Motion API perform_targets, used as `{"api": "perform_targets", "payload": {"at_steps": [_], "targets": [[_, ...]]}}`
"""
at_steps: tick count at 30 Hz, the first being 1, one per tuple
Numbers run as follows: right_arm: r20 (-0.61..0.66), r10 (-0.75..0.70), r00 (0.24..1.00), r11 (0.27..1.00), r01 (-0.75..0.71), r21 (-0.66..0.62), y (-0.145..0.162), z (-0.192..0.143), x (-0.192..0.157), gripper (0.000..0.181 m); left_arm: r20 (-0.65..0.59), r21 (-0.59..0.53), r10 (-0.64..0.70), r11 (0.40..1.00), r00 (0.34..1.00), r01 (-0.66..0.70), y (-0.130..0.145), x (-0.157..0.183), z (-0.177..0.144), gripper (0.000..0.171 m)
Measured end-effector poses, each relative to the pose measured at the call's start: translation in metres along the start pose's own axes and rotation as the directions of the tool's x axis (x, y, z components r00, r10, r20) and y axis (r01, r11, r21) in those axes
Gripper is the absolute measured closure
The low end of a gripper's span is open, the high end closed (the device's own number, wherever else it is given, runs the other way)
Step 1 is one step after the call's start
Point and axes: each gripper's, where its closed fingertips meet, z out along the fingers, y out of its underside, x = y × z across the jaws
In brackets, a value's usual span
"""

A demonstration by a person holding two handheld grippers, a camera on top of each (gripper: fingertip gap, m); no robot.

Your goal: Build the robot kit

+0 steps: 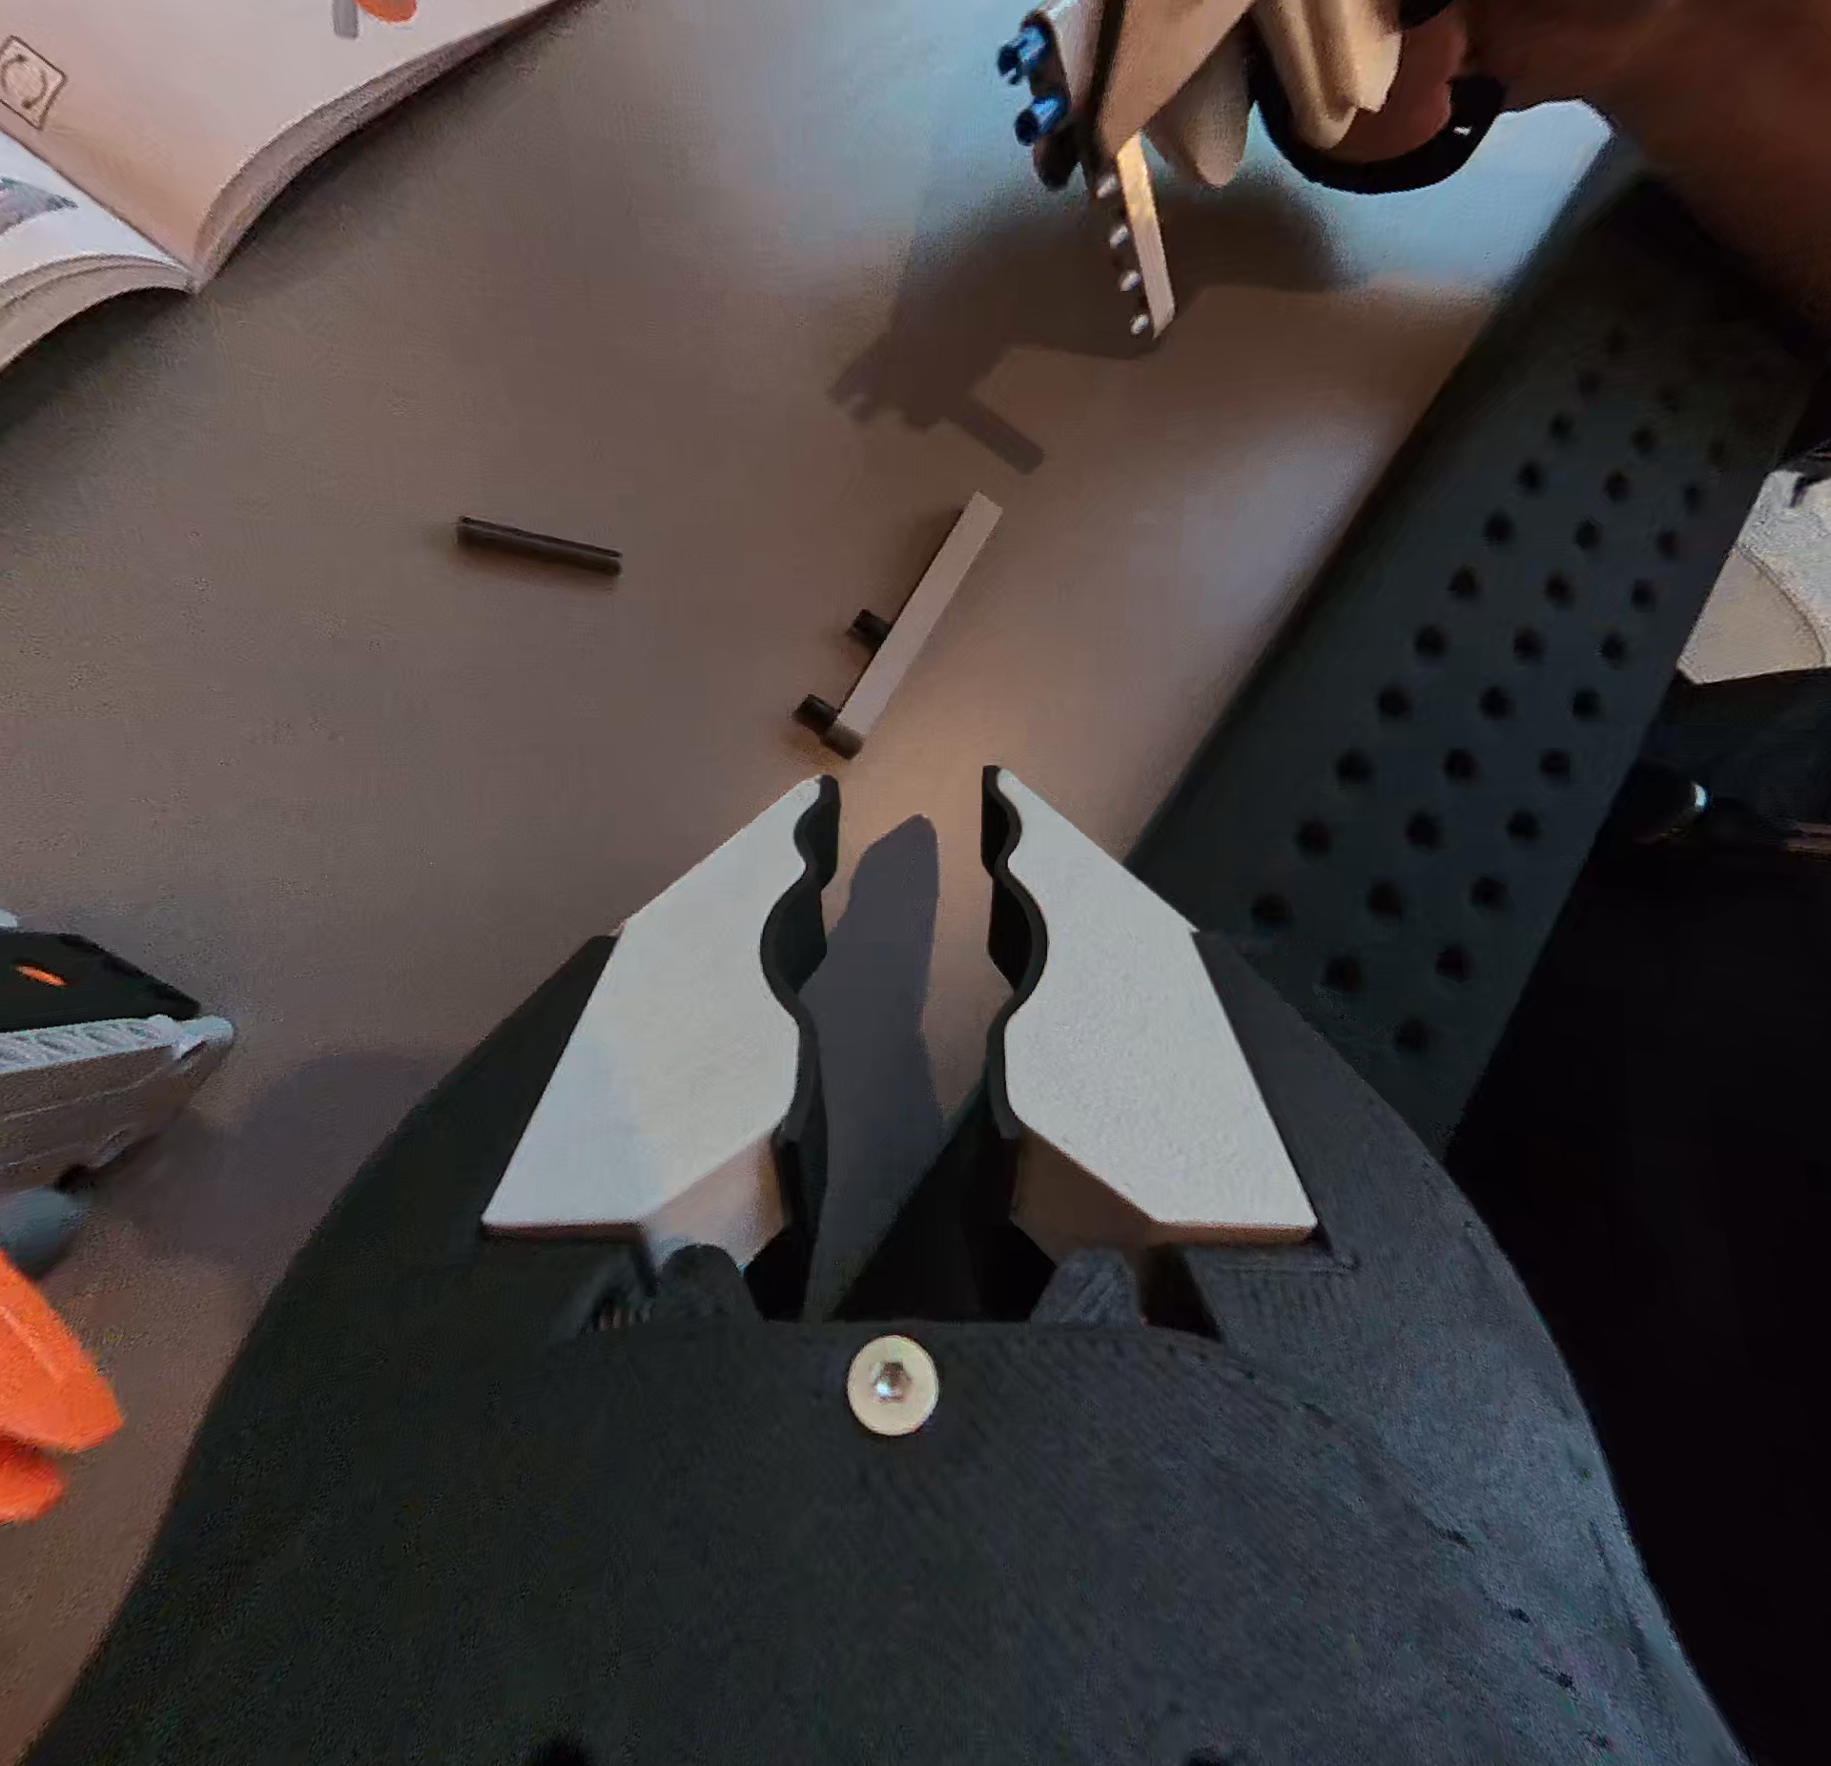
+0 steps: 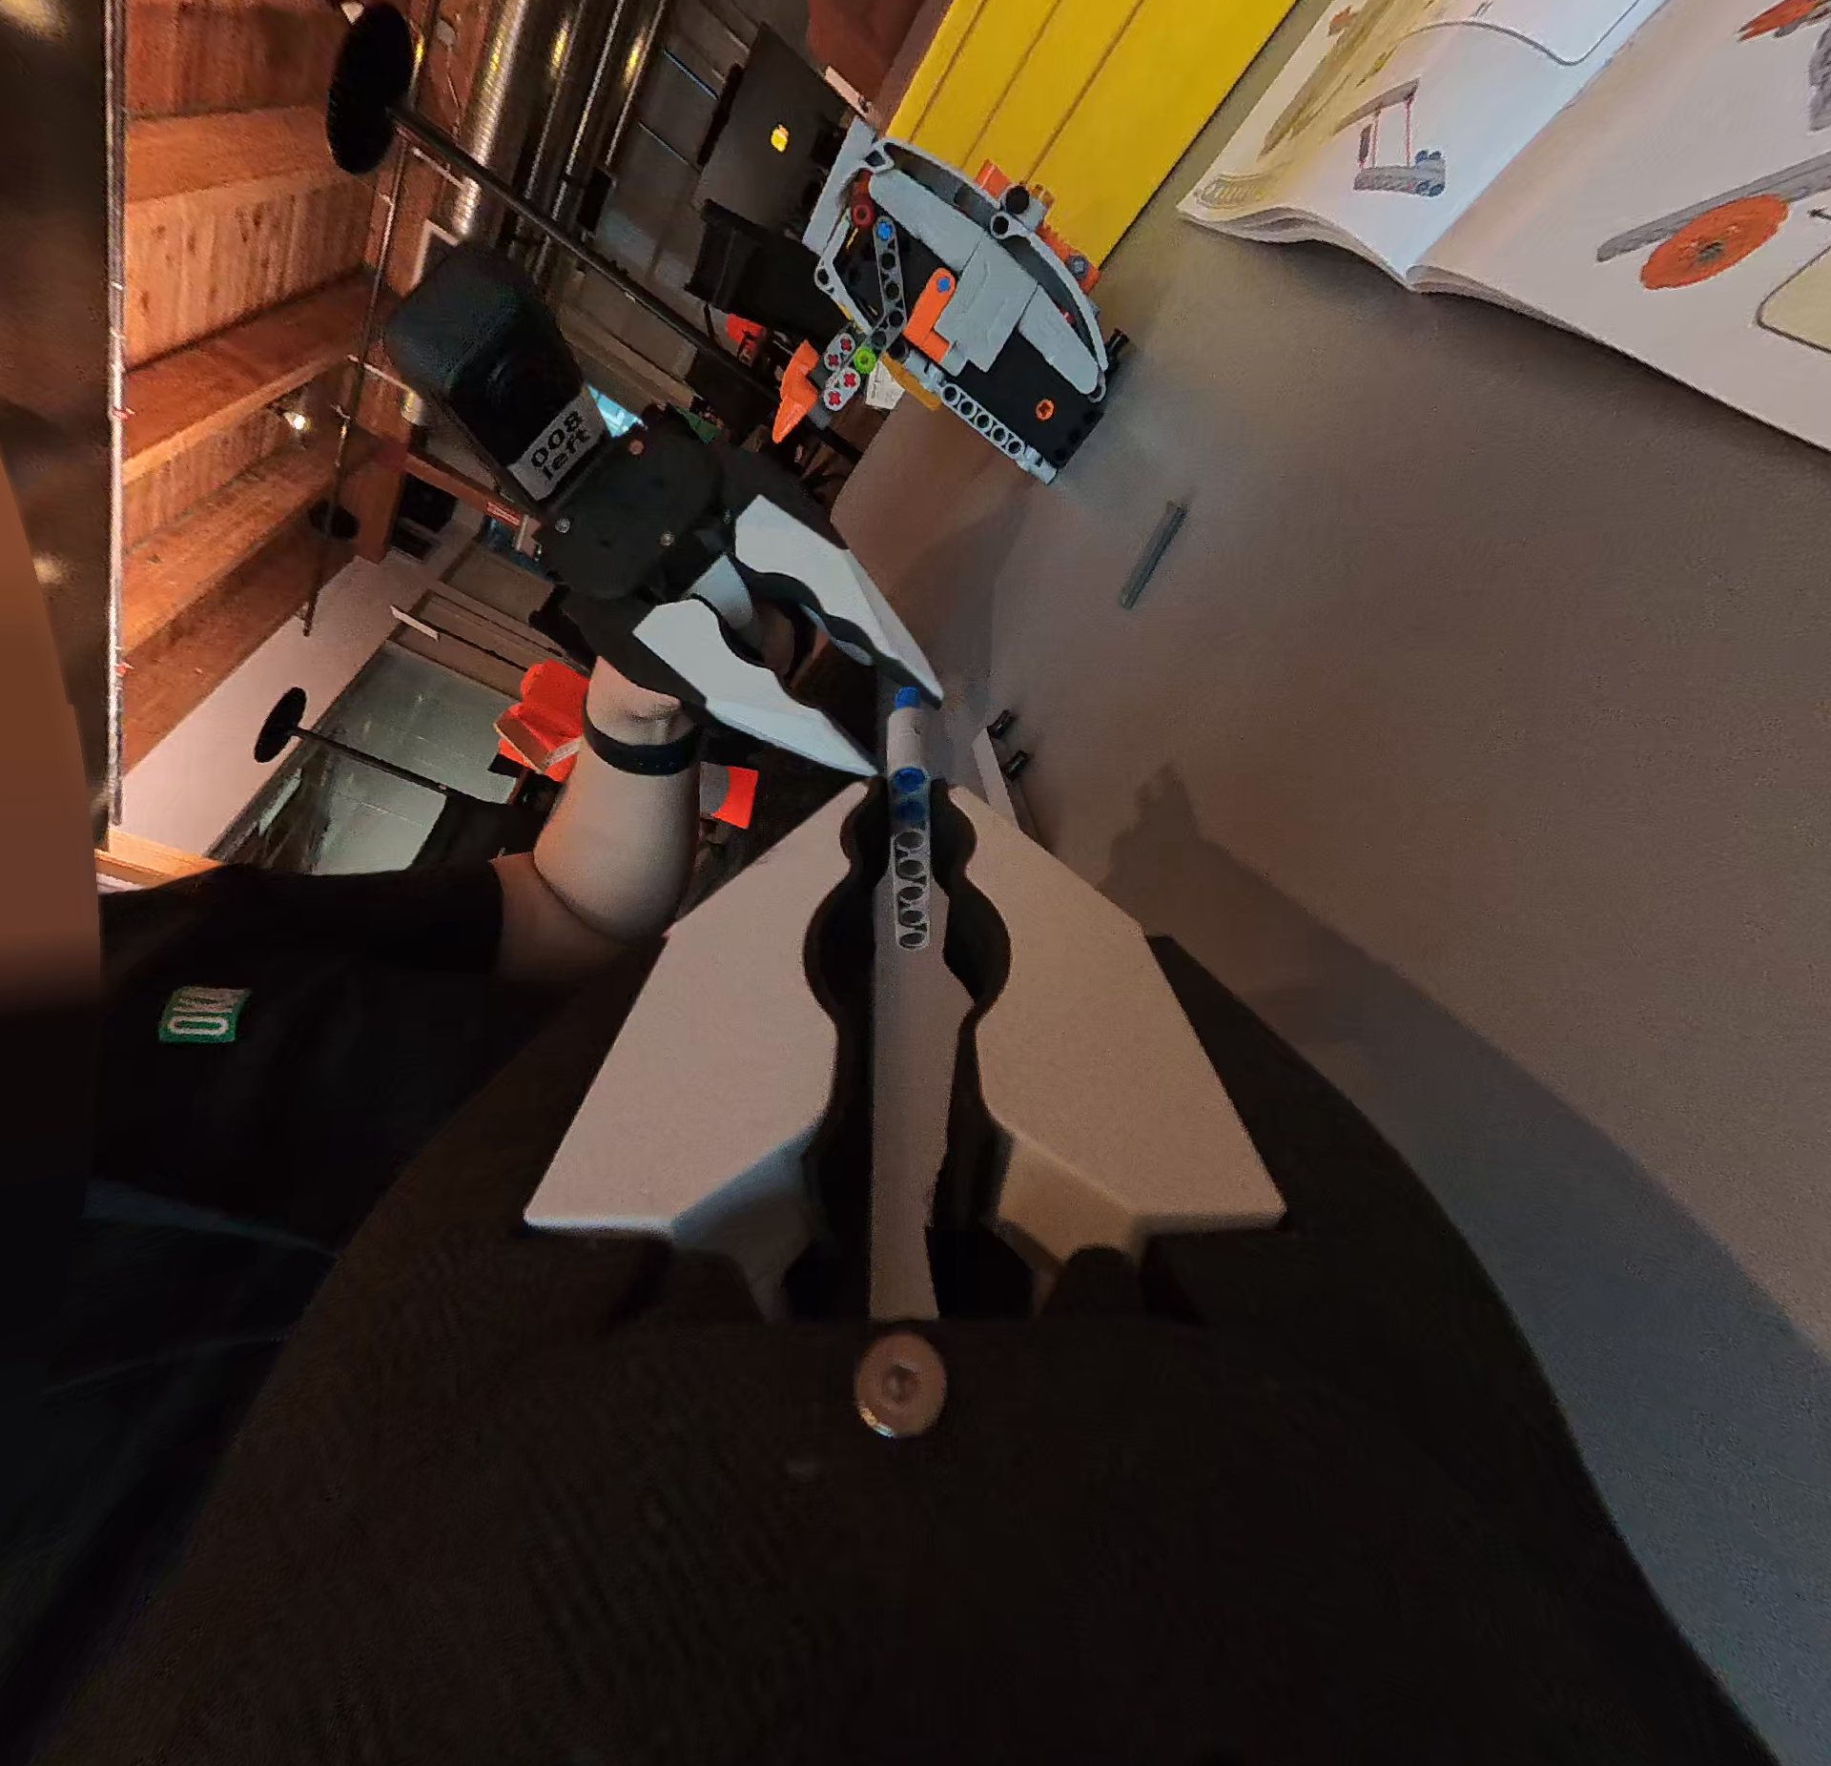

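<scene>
The left gripper (image 1: 910,787) is hovering low over the grey table (image 1: 495,827), its two fingers spread and holding nothing. Just beyond its tips one white beam with two black pins (image 1: 916,619) is lying near the table's edge, with one black axle (image 1: 538,546) farther in. The right gripper (image 2: 904,807) is pinching one pale perforated beam (image 2: 907,1025) carrying two blue pins (image 2: 907,782). Only the right wrist view is showing the half-built model (image 2: 971,302); both are showing one open booklet (image 1: 198,113).

Cut off and hidden parts

The open illustrated instruction booklet (image 1: 149,133) ran off the top-left edge; the grey holed plastic beam (image 2: 907,1074) was partly hidden between the white fingers (image 2: 1090,1025).
</scene>
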Motion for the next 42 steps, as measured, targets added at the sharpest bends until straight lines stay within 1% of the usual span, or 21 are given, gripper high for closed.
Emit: {"api": "perform_targets", "payload": {"at_steps": [4, 9, 12, 14, 17, 19, 22, 24, 26, 27, 28, 30, 31, 33, 34, 35, 37, 38, 40, 41, 42], "targets": [[-0.011, 0.032, 0.999, 0.998, -0.032, -0.051, 0.008, 0.005, 0.006, 0.176, 0.037, 0.009, 0.110, 0.994, 0.993, -0.110, -0.004, -0.007, 0.011, 0.144], [-0.081, 0.075, 0.994, 0.978, -0.089, -0.189, 0.025, 0.008, 0.027, 0.176, 0.079, -0.099, 0.348, 0.935, 0.934, -0.340, -0.010, -0.003, 0.028, 0.149], [-0.153, -0.036, 0.988, 0.970, -0.003, -0.243, 0.025, 0.009, 0.037, 0.174, 0.053, -0.174, 0.420, 0.897, 0.906, -0.405, -0.007, -0.002, 0.035, 0.165], [-0.201, -0.118, 0.973, 0.965, 0.064, -0.255, 0.021, 0.007, 0.042, 0.162, 0.048, -0.213, 0.462, 0.871, 0.886, -0.443, -0.005, -0.002, 0.034, 0.165], [-0.297, -0.286, 0.911, 0.950, 0.229, -0.214, 0.000, -0.005, 0.045, 0.126, 0.063, -0.250, 0.550, 0.817, 0.833, -0.520, -0.006, -0.001, 0.027, 0.166], [-0.323, -0.518, 0.792, 0.855, 0.466, -0.229, -0.014, -0.007, 0.026, 0.117, 0.065, -0.235, 0.604, 0.783, 0.794, -0.576, -0.011, 0.007, 0.020, 0.165], [-0.135, -0.762, 0.633, 0.642, 0.712, -0.284, 0.006, 0.020, -0.017, 0.112, 0.086, -0.221, 0.661, 0.743, 0.746, -0.632, -0.023, 0.017, 0.006, 0.166], [-0.057, -0.815, 0.577, 0.554, 0.746, -0.370, 0.030, 0.037, -0.018, 0.127, 0.083, -0.221, 0.679, 0.726, 0.730, -0.651, -0.028, 0.024, -0.001, 0.166], [0.005, -0.843, 0.537, 0.480, 0.759, -0.440, 0.047, 0.046, -0.018, 0.165, 0.082, -0.217, 0.693, 0.713, 0.716, -0.666, -0.031, 0.030, -0.005, 0.165], [-0.002, -0.865, 0.501, 0.449, 0.774, -0.447, 0.047, 0.048, -0.018, 0.175, 0.067, -0.212, 0.694, 0.712, 0.717, -0.669, -0.030, 0.035, -0.006, 0.166], [-0.013, -0.892, 0.452, 0.408, 0.791, -0.456, 0.046, 0.047, -0.018, 0.176, 0.068, -0.206, 0.687, 0.719, 0.723, -0.664, -0.030, 0.037, -0.006, 0.165], [-0.068, -0.934, 0.349, 0.341, 0.824, -0.453, 0.039, 0.045, -0.021, 0.176, 0.110, -0.131, 0.644, 0.765, 0.757, -0.631, -0.037, 0.037, -0.009, 0.165], [-0.116, -0.939, 0.325, 0.342, 0.834, -0.432, 0.033, 0.044, -0.024, 0.176, 0.149, -0.049, 0.589, 0.807, 0.795, -0.588, -0.046, 0.036, -0.014, 0.157], [-0.211, -0.925, 0.317, 0.377, 0.842, -0.385, 0.025, 0.042, -0.030, 0.176, 0.175, 0.158, 0.392, 0.894, 0.903, -0.419, -0.062, 0.031, -0.031, 0.135], [-0.266, -0.918, 0.294, 0.380, 0.844, -0.378, 0.020, 0.040, -0.031, 0.176, 0.136, 0.281, 0.266, 0.913, 0.954, -0.295, -0.070, 0.030, -0.041, 0.125], [-0.318, -0.913, 0.255, 0.368, 0.851, -0.374, 0.014, 0.039, -0.033, 0.176, 0.059, 0.405, 0.146, 0.901, 0.988, -0.157, -0.078, 0.032, -0.052, 0.118], [-0.399, -0.898, 0.186, 0.340, 0.870, -0.358, 0.004, 0.040, -0.041, 0.177, -0.133, 0.585, -0.021, 0.805, 0.991, 0.096, -0.090, 0.038, -0.068, 0.118], [-0.438, -0.881, 0.179, 0.346, 0.876, -0.337, 0.000, 0.043, -0.046, 0.176, -0.178, 0.613, -0.088, 0.770, 0.980, 0.180, -0.089, 0.036, -0.067, 0.113], [-0.520, -0.834, 0.185, 0.372, 0.885, -0.281, -0.007, 0.046, -0.057, 0.177, -0.141, 0.596, -0.267, 0.746, 0.953, 0.297, -0.075, 0.017, -0.054, 0.119], [-0.548, -0.820, 0.169, 0.370, 0.886, -0.281, -0.008, 0.048, -0.059, 0.176, -0.193, 0.610, -0.312, 0.704, 0.930, 0.363, -0.074, 0.017, -0.053, 0.120], [-0.568, -0.810, 0.142, 0.359, 0.887, -0.290, -0.009, 0.049, -0.060, 0.176, -0.303, 0.623, -0.317, 0.648, 0.899, 0.438, -0.078, 0.024, -0.055, 0.123]]}}
